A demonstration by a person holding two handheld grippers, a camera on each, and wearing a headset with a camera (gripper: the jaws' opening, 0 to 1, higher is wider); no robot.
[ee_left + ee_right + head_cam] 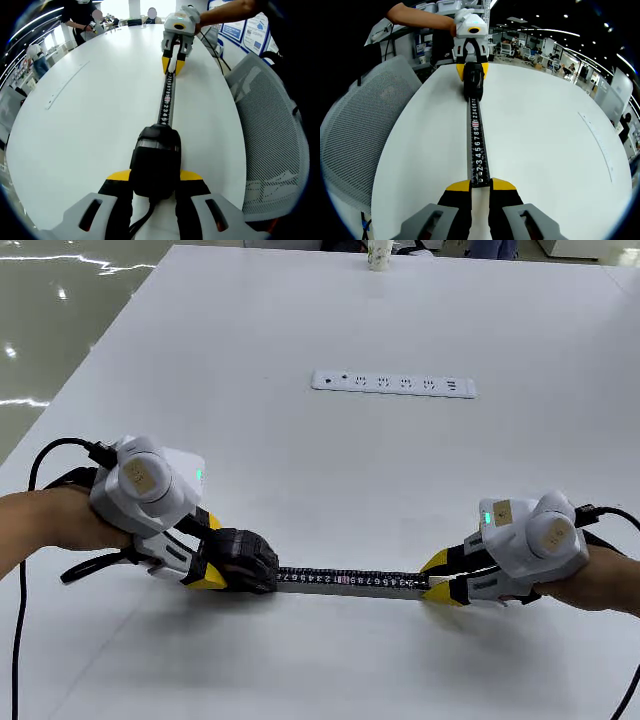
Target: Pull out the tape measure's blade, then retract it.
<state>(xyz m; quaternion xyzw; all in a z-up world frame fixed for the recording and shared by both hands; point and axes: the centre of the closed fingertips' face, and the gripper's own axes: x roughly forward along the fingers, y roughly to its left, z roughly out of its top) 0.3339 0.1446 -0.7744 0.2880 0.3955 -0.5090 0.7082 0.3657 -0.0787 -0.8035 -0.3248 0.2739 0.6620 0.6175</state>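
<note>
Between the jaws of the left gripper sits the black tape measure case, clamped at its sides and resting on the white table. Ahead of it the blade runs flat across to the right gripper, whose closed tips pinch its end. Beyond both grippers lies a power strip. If that pinch slips, the spring would likely whip the blade back, and a skewed pull could kink it.
</note>
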